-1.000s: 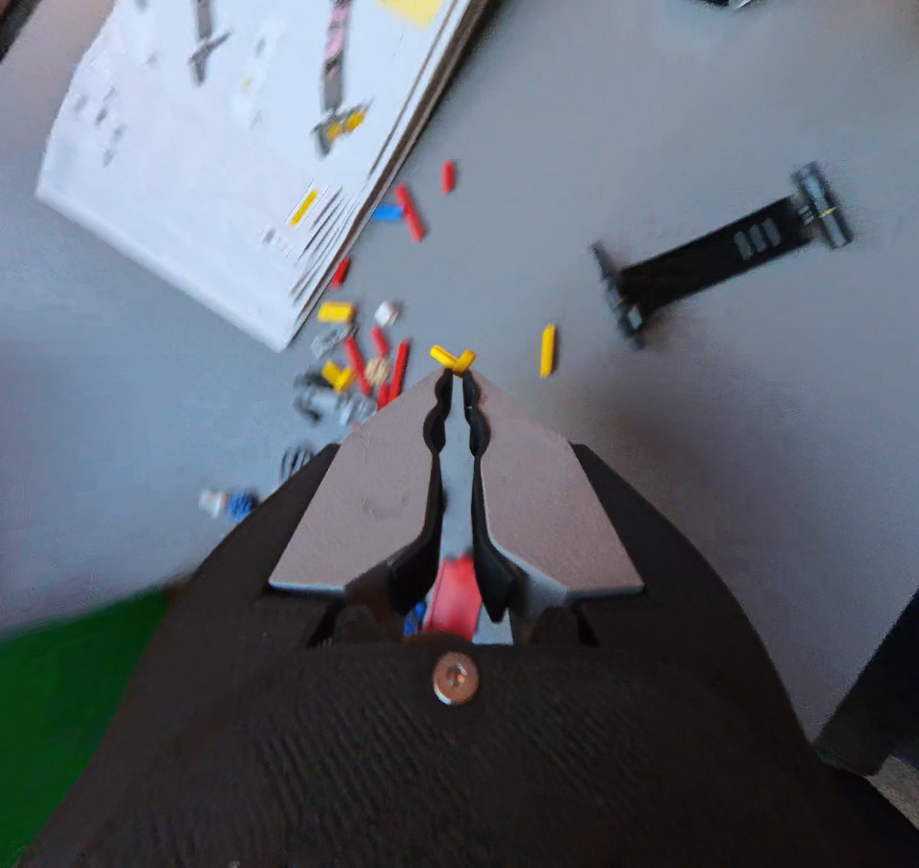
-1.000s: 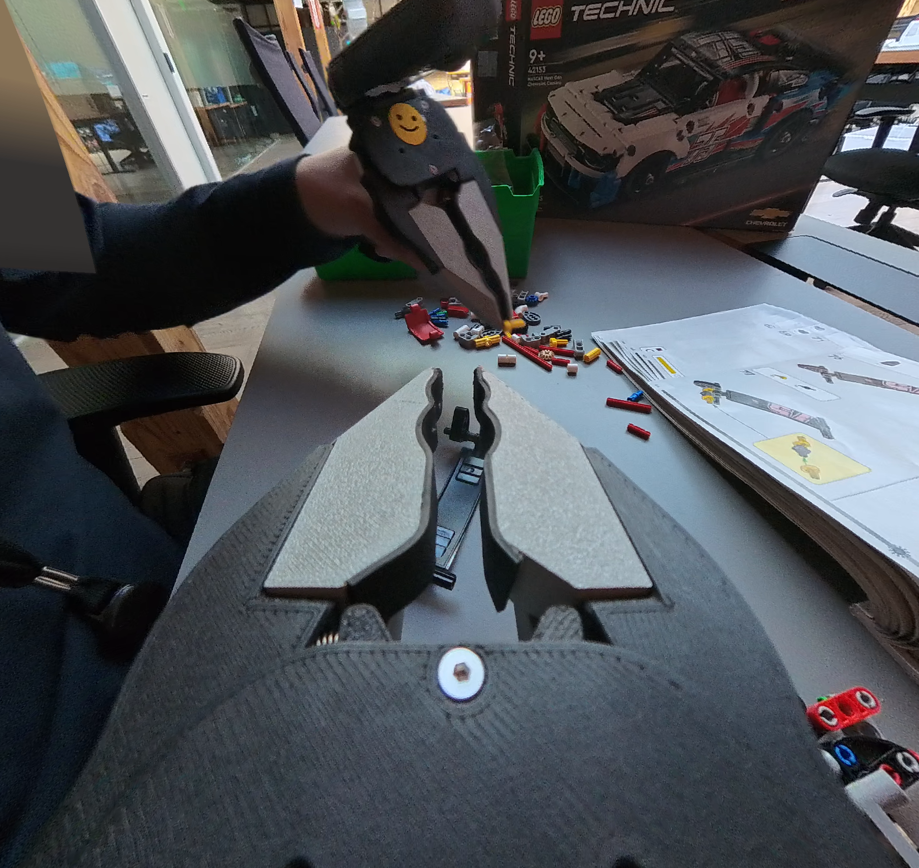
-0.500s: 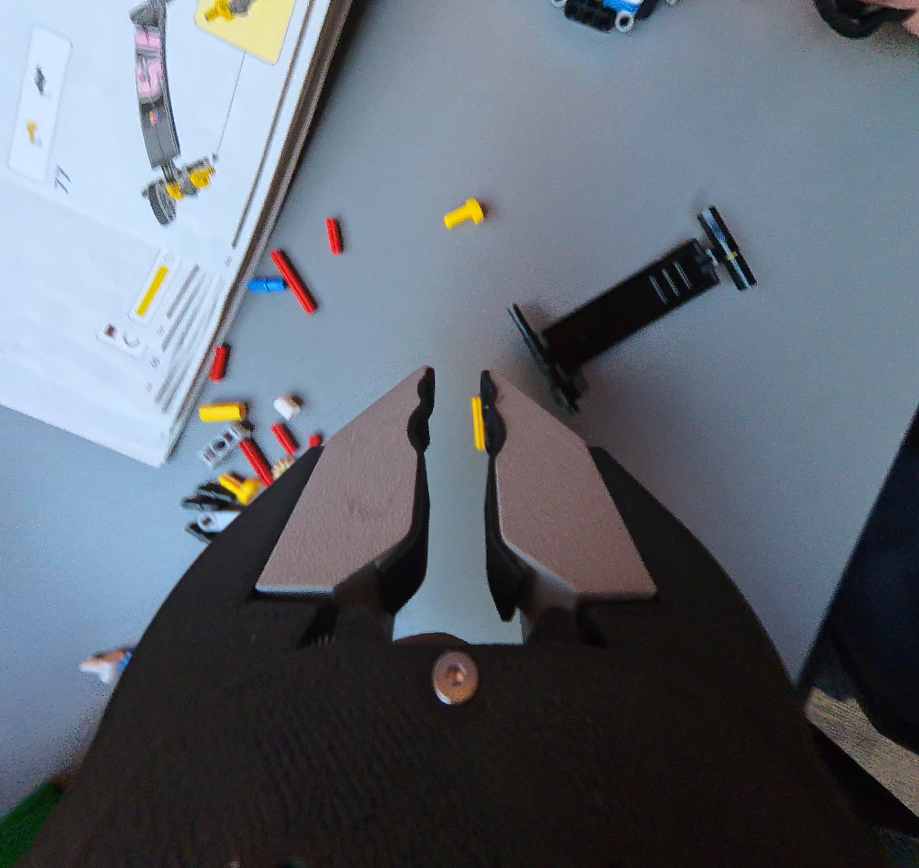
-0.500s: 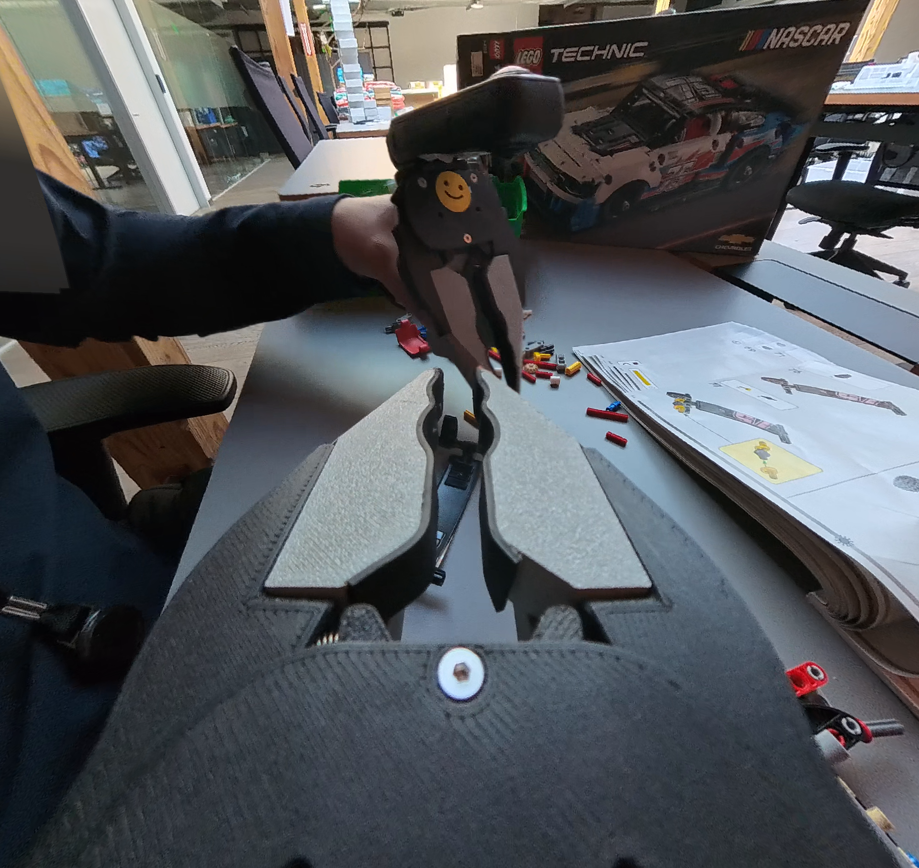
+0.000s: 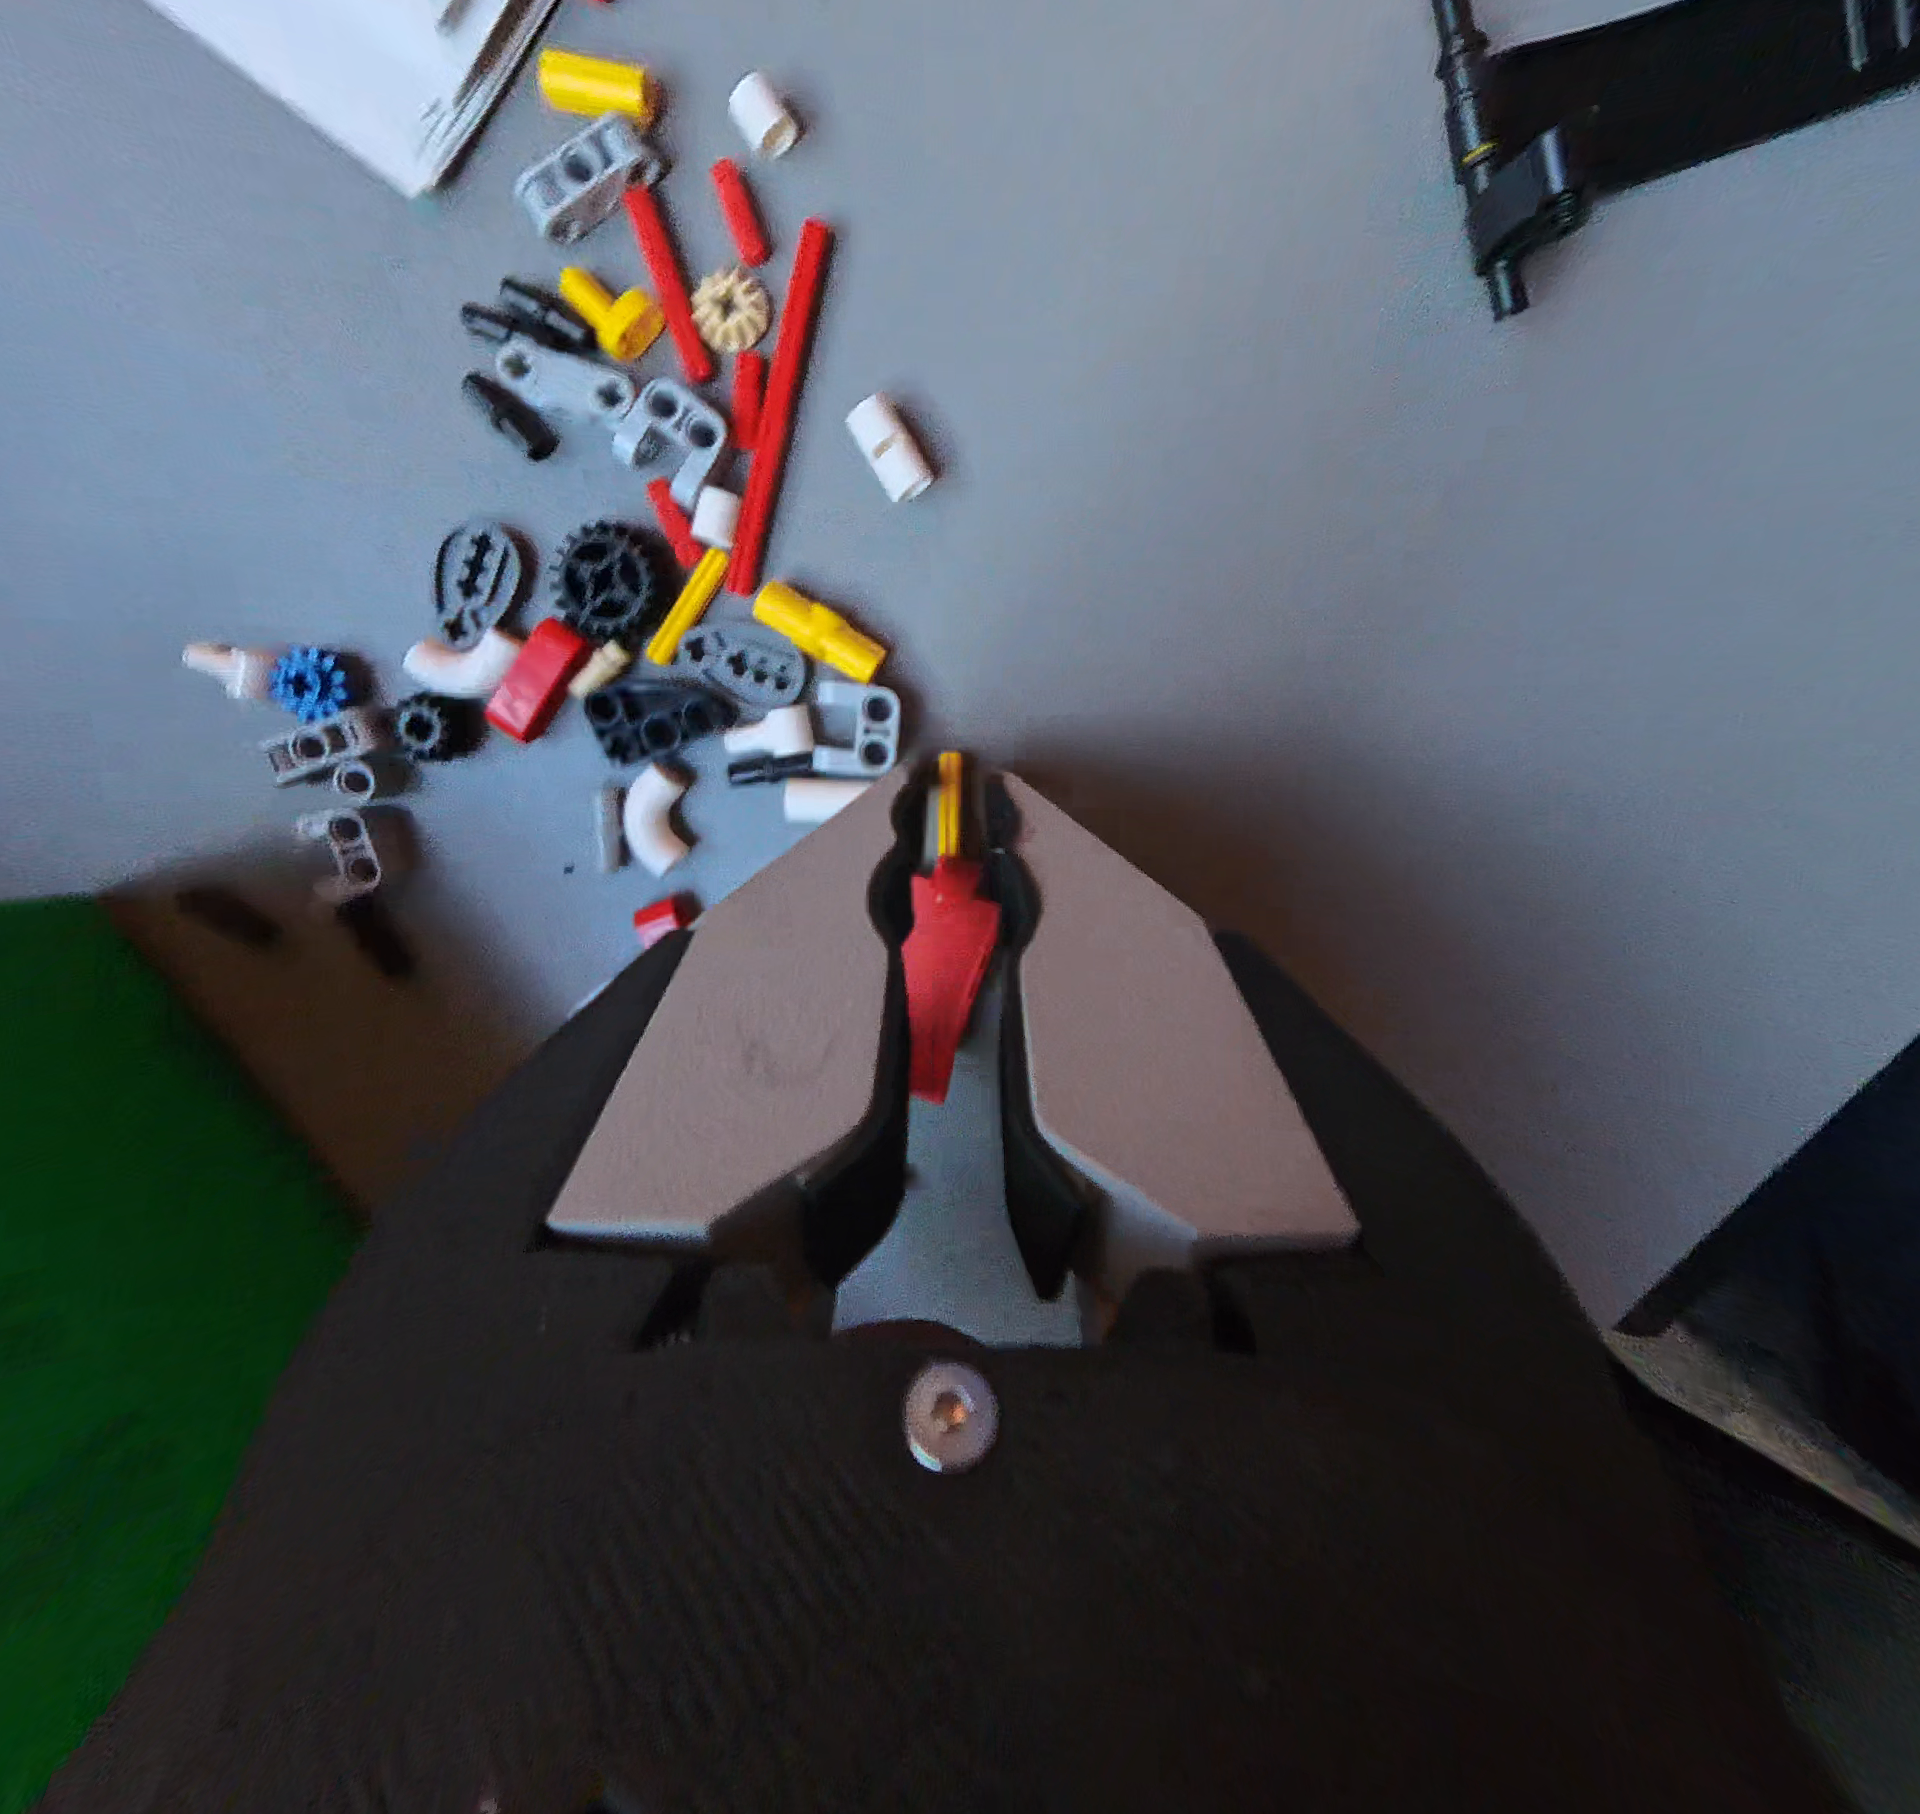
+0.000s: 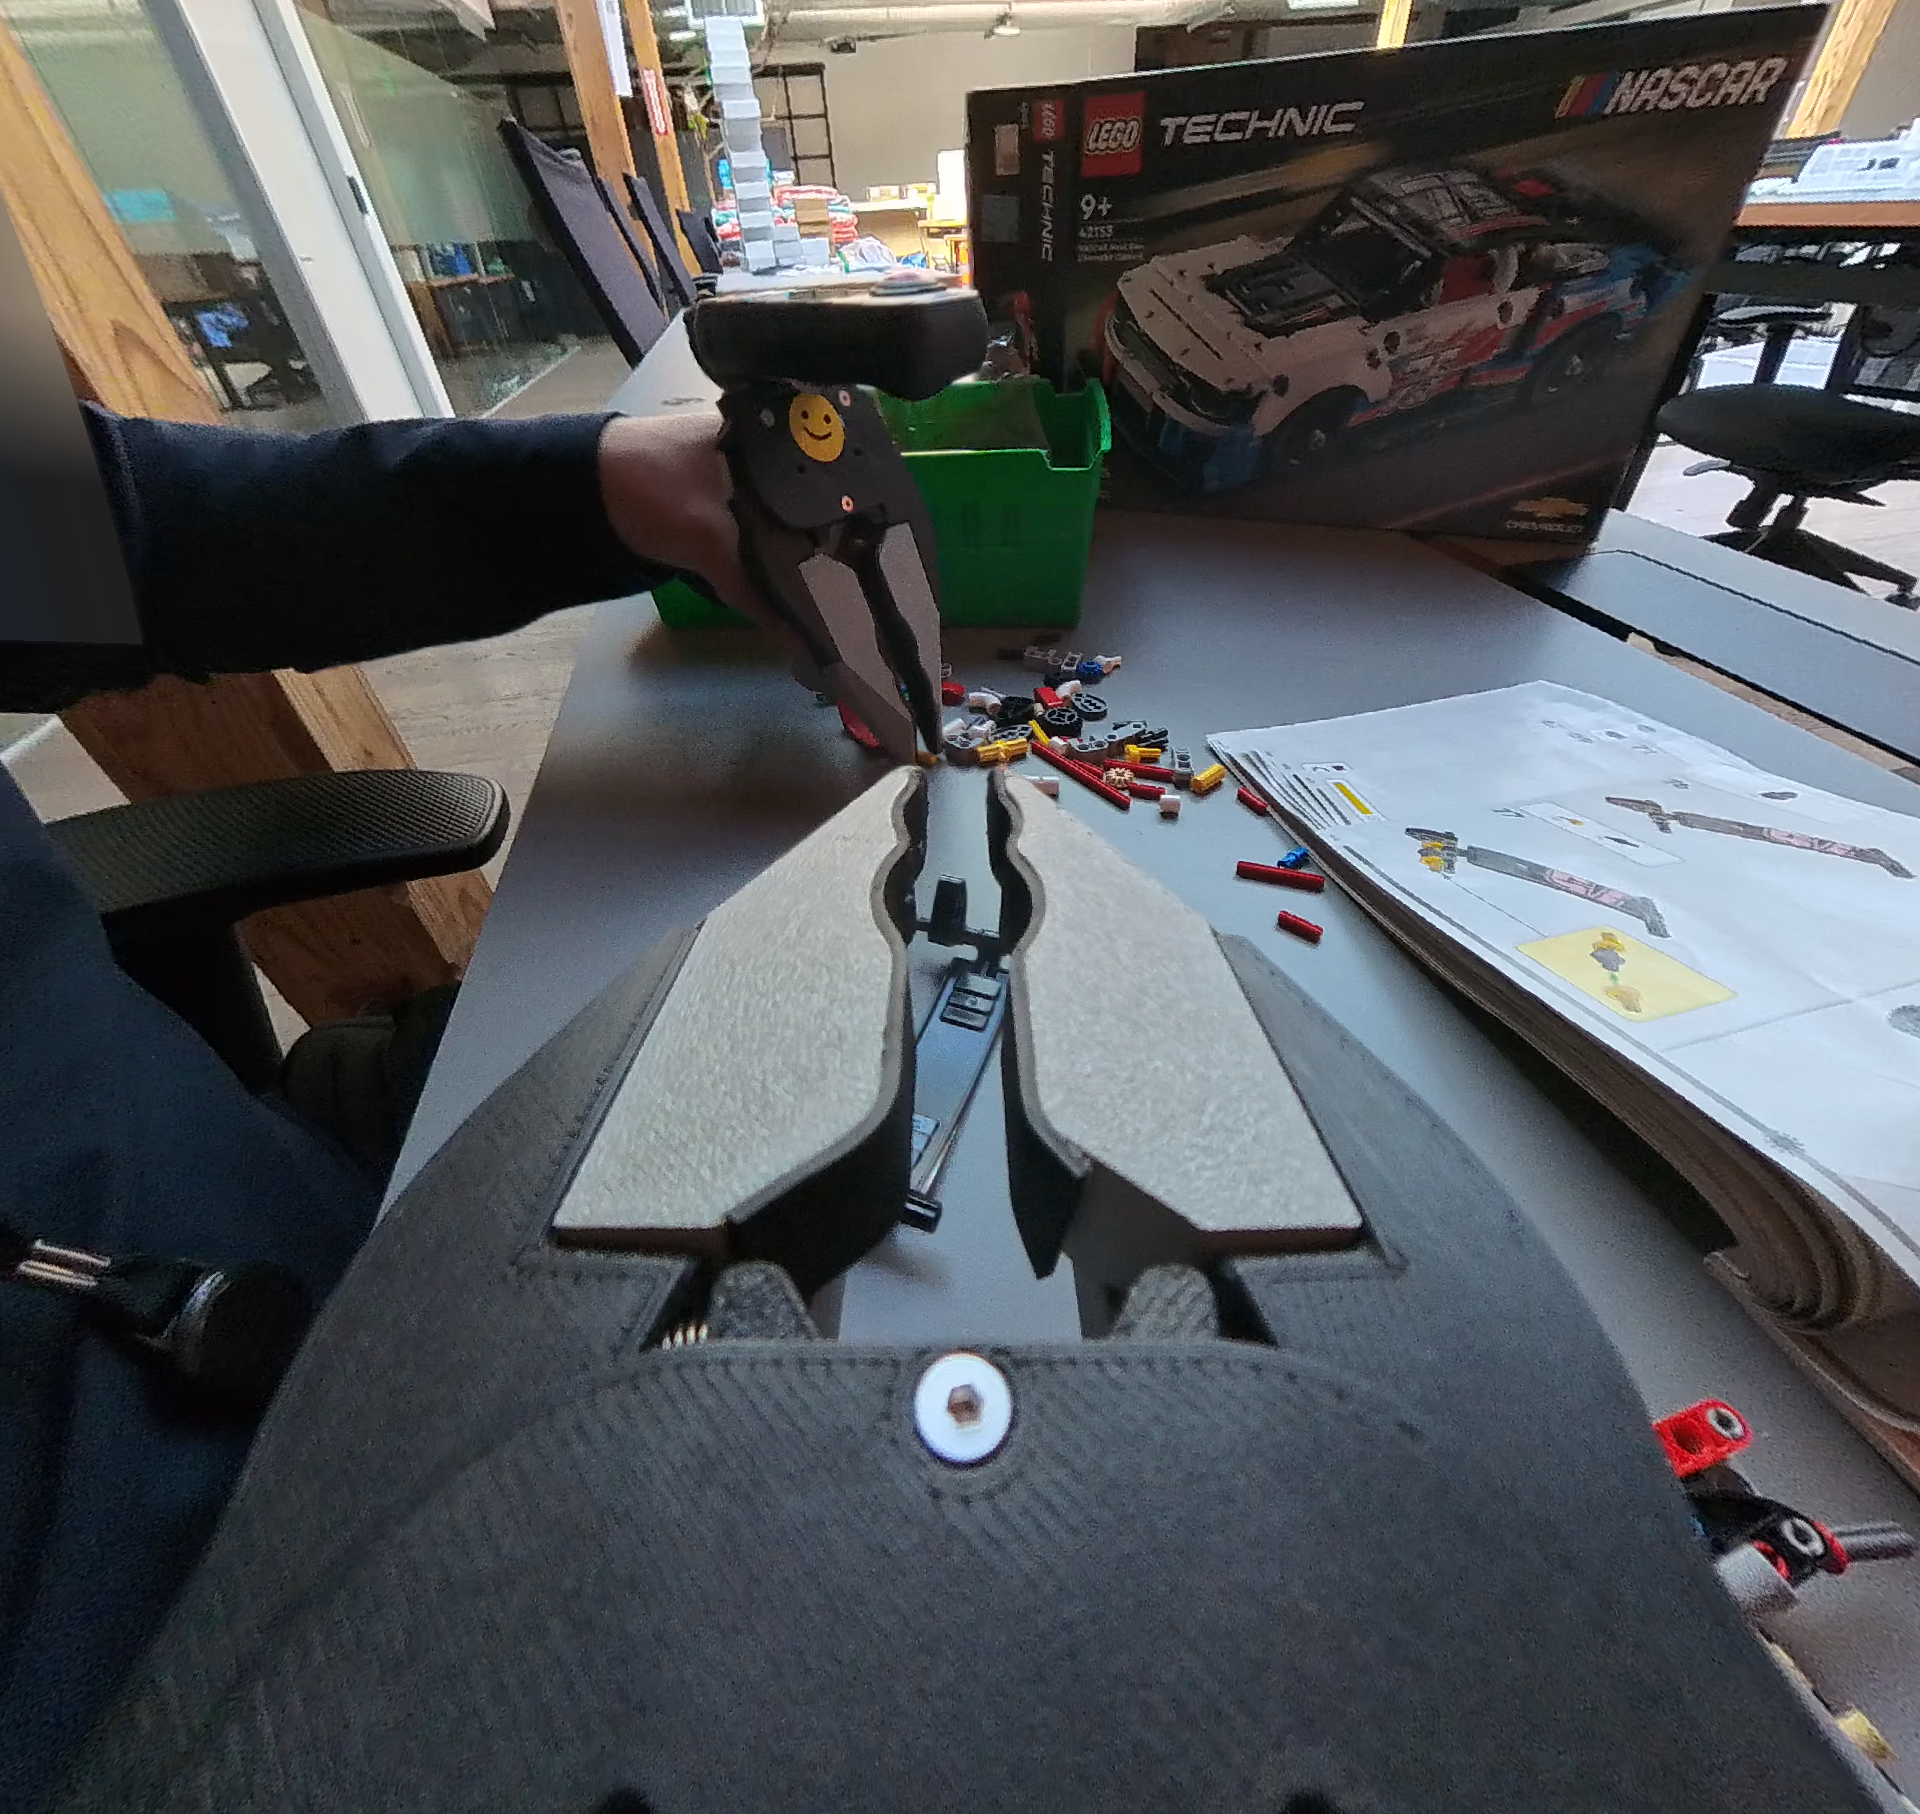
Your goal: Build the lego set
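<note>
Left gripper stands tips-down on the grey desk, at the fringe of the pile of small parts on the side facing the person. Half a second earlier its fingers were wide apart over bare desk with a yellow axle lying just beside one fingertip. Now they have drawn in and the axle stands between them. A thin pale strip shows between the axle and one finger, so the pads do not look clamped on it, though the view is blurred. A red wedge piece lies on the desk under the fingers, behind the axle.

Right gripper is unchanged over the last second. Its fingers are narrowly apart and grip nothing. A black assembly shows through the gap, lying flat on the desk nearer the person's edge, well apart from the pile.

Other items:
- A green bin stands beyond the pile, toward the far edge.
- A boxed car kit stands upright behind and beside the bin.
- An open instruction booklet lies along the desk's right side, its corner close to the pile.
- A part-built model sits at the near right corner.
</note>
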A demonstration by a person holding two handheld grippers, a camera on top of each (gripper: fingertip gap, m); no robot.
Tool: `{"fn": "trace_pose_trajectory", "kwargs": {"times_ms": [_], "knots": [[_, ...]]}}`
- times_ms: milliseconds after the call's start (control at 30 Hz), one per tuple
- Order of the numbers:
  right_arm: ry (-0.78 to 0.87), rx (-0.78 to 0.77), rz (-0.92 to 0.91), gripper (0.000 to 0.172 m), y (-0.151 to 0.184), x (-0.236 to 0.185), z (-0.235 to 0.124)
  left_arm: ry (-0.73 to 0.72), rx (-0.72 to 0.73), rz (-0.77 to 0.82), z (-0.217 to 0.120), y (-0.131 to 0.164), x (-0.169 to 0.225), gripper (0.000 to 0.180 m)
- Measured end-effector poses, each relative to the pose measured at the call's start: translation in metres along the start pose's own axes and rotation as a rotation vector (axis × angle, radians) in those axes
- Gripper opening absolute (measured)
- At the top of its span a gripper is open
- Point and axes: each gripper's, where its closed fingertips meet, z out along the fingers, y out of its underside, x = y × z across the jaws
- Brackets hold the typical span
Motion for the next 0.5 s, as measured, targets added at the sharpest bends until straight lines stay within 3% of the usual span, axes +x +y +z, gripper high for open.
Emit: {"fn": "trace_pose_trajectory", "kwargs": {"times_ms": [200,367,500], "knots": [[0.014,-0.032,-0.024,0.008,0.006,0.0,0.004,0.012,0.152,0.034,-0.011,-0.044,0.002,0.013],[0.014,-0.006,0.018,0.008,0.003,0.006,0.0,-0.061,0.134,0.158,-0.003,-0.078,-0.03,0.011],[0.011,-0.003,0.016,0.008,0.002,0.005,-0.001,-0.064,0.044,0.268,0.008,-0.084,-0.048,0.011]]}}
